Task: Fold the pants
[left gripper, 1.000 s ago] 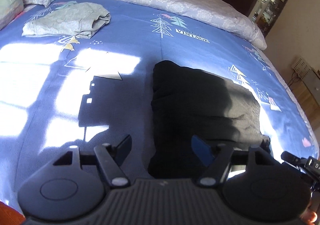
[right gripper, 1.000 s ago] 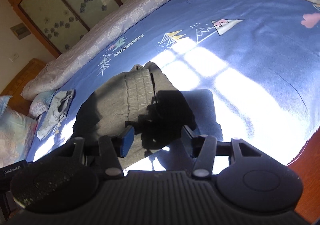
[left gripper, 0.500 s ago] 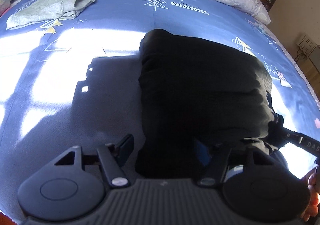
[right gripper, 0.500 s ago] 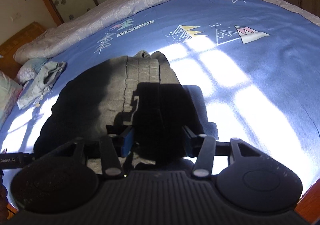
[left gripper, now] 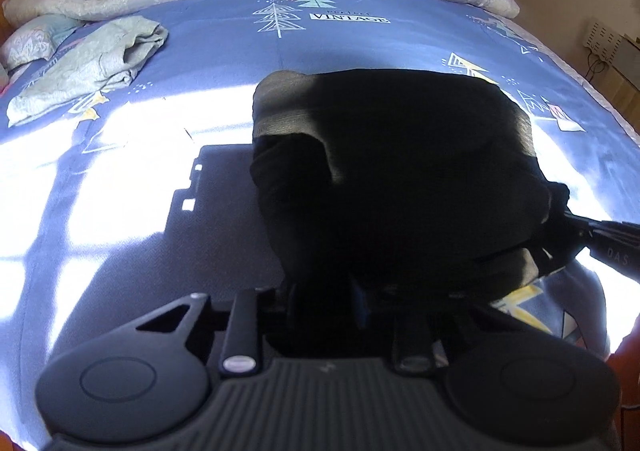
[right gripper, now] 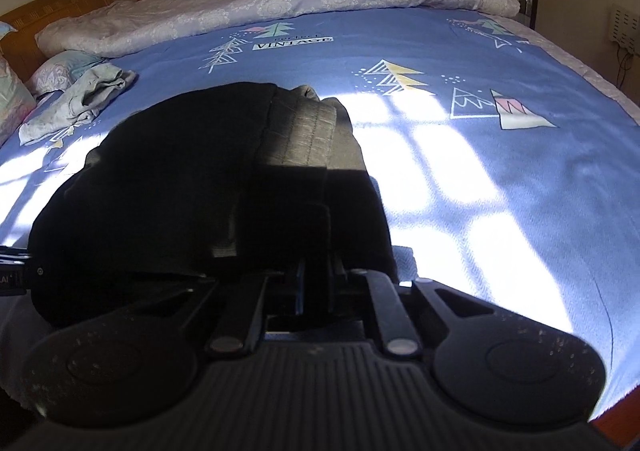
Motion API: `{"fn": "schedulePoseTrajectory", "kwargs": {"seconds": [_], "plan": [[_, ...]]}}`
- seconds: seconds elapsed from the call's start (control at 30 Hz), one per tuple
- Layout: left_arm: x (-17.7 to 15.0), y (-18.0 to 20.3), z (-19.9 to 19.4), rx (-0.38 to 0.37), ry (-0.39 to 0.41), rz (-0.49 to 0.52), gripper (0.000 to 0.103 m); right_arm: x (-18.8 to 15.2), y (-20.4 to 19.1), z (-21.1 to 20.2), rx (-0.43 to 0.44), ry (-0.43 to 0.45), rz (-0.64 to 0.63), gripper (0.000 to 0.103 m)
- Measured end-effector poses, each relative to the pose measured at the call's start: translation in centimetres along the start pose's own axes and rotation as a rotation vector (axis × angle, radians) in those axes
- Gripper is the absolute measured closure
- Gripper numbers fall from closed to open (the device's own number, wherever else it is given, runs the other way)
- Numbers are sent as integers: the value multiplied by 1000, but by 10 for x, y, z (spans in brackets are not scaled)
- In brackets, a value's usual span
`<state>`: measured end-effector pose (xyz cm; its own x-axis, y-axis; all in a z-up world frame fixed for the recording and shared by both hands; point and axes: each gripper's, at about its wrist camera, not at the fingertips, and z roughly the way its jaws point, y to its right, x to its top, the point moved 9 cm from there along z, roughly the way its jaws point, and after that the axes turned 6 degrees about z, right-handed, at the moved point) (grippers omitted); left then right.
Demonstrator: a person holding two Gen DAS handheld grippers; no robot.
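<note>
The pants are lying bunched on the blue sheet, just ahead of both tools, their near edge running under the fingers. The right gripper is pinching that near edge: its arms are drawn in and dark cloth is sitting between the tips. The left gripper is looking closed on the cloth too, but its tips are sinking into black fabric and shadow, so I cannot tell for sure. The main risk, as I judge it, is a shallow or one-layer bite: if either tool is holding only the top layer, the lift will be peeling it away and leaving the rest behind, spoiling the fold. Uneven pulling between the two sides could also be skewing the edge, and thick knit may be slipping from the pads. Much is hard to read. The pants are almost pure black in shade, so layers, legs and folds are not showing; only the ribbed waistband, ahead of the right gripper in sun, is clear. A pale garment is lying well apart, ahead to the left.
</note>
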<state>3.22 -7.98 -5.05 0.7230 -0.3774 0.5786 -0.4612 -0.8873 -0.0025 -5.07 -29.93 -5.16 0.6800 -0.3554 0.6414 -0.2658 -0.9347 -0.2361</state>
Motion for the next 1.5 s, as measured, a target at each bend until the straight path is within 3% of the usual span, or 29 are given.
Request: {"fn": "schedulePoseTrajectory", "kwargs": {"seconds": [0.1, 0.23, 0.33, 0.4, 0.47, 0.6, 0.63, 0.7, 0.83, 0.93, 1.03, 1.17, 1.3, 1.47, 1.5], "plan": [[0, 9, -14, -5, 27, 35, 84, 10, 14, -8, -38, 46, 29, 101], [-10, 21, -21, -15, 26, 100, 82, 11, 32, -8, -24, 30, 108, 101], [-10, 11, -27, -85, 14, 72, 78, 16, 30, -16, 82, 19, 194, 96], [-2, -11, -38, -174, 21, -26, 77, 23, 19, -28, 161, 38, 227, 95], [15, -42, -44, -204, 47, -133, 73, 29, 8, -38, 239, 54, 246, 93], [59, -80, -32, -208, 77, -193, 50, 29, -46, -53, 468, 25, 233, 74], [68, -83, -24, -221, 76, -191, 42, 26, -64, -56, 497, 22, 191, 71], [83, -87, 5, -234, 40, -200, 35, 15, -99, -59, 534, 7, 76, 67], [95, -86, 63, -241, -40, -220, 35, -18, -159, -52, 546, -52, -153, 66], [95, -85, 84, -309, -57, -289, 37, -35, -183, -43, 574, -129, -212, 66], [103, -80, 94, -347, -50, -295, 40, -41, -192, -32, 593, -196, -165, 66], [104, -73, 103, -332, -58, -254, 49, -36, -191, -12, 512, -205, -60, 64], [106, -72, 103, -337, -50, -250, 57, -23, -197, -4, 557, -221, 62, 48], [106, -68, 102, -318, -44, -207, 63, -16, -200, 10, 598, -294, 248, 47], [106, -67, 102, -312, -46, -198, 64, -15, -202, 10, 595, -293, 252, 52]]}}
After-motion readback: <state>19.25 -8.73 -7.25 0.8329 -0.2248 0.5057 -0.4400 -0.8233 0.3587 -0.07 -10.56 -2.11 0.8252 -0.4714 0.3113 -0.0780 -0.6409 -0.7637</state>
